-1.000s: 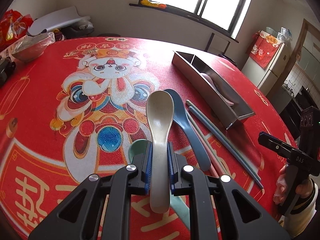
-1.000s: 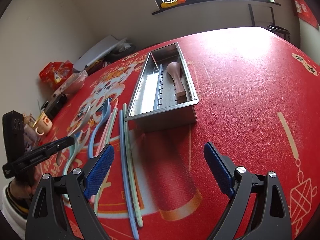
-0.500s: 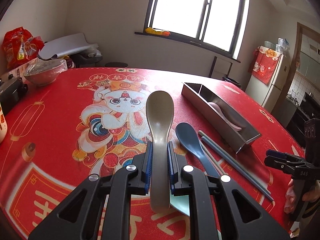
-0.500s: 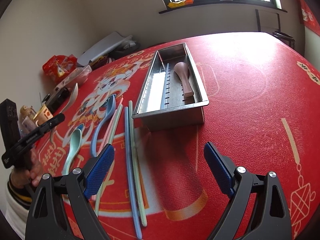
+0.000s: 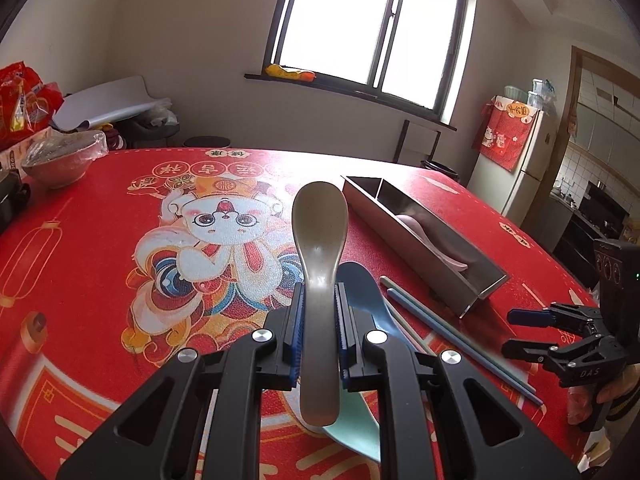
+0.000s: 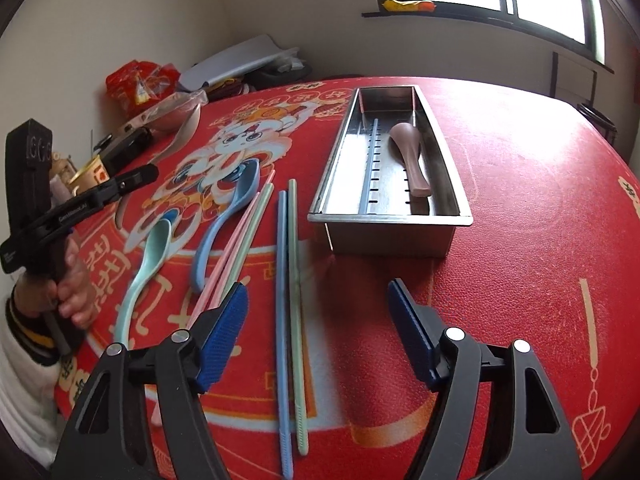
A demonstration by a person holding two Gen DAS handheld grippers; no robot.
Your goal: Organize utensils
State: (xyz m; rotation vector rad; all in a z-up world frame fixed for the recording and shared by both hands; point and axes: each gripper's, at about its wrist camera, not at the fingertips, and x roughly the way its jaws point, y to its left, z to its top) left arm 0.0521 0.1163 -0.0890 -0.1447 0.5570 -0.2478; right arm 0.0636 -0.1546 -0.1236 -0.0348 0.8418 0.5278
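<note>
My left gripper (image 5: 319, 332) is shut on a beige spoon (image 5: 319, 240) and holds it in the air above the table; it also shows in the right wrist view (image 6: 132, 180). A steel utensil tray (image 6: 448, 184) holds a pink spoon (image 6: 412, 160); the tray also shows in the left wrist view (image 5: 452, 284). A blue spoon (image 6: 224, 224), a mint spoon (image 6: 144, 260) and several chopsticks (image 6: 290, 280) lie on the red cloth. My right gripper (image 6: 318, 332) is open and empty above the near ends of the chopsticks.
A wrapped bowl (image 5: 60, 160) and red snack bags (image 5: 24, 100) stand at the table's far left. A cup (image 6: 90, 170) and a dark object (image 6: 120, 148) sit near the left edge. A fridge (image 5: 524, 160) stands beyond the table.
My left gripper has lifted the beige spoon up off the cloth and tilted to look more level. My right gripper has drawn back and moved left, over the chopsticks.
</note>
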